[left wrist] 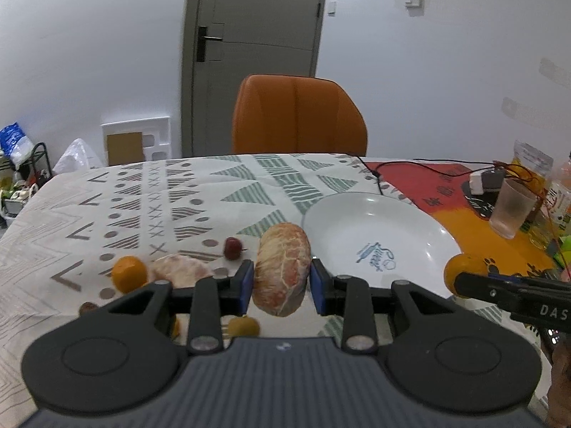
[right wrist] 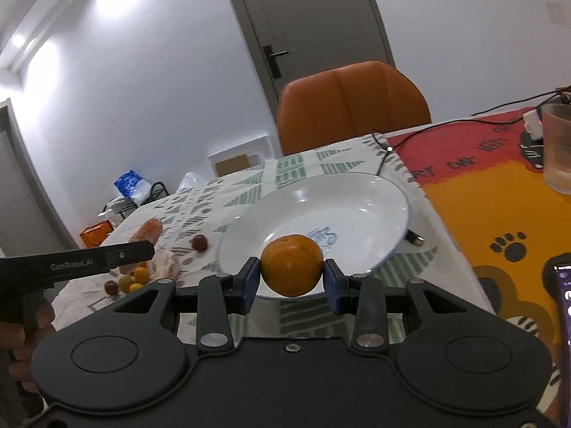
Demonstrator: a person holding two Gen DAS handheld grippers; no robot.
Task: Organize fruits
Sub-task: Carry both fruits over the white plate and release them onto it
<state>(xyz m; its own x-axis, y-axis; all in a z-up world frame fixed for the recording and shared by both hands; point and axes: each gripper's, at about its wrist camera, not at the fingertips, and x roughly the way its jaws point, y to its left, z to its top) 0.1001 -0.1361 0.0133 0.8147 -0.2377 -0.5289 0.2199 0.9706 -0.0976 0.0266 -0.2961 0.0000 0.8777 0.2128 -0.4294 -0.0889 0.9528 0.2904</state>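
Left gripper (left wrist: 282,283) clamped on peeled pomelo piece (left wrist: 282,268), long axis upright between pads — plate (left wrist: 421,221) at 1 o'clock, empty; right gripper (right wrist: 292,281) clamped on orange (right wrist: 292,264), plate rim directly behind at 12 o'clock — right nearer.

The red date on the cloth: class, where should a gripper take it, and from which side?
Grip the date across its round body, coming from above. Its stem sticks out toward the plate, so set the fingers crosswise to the stem. The cloth close round it looks bare.
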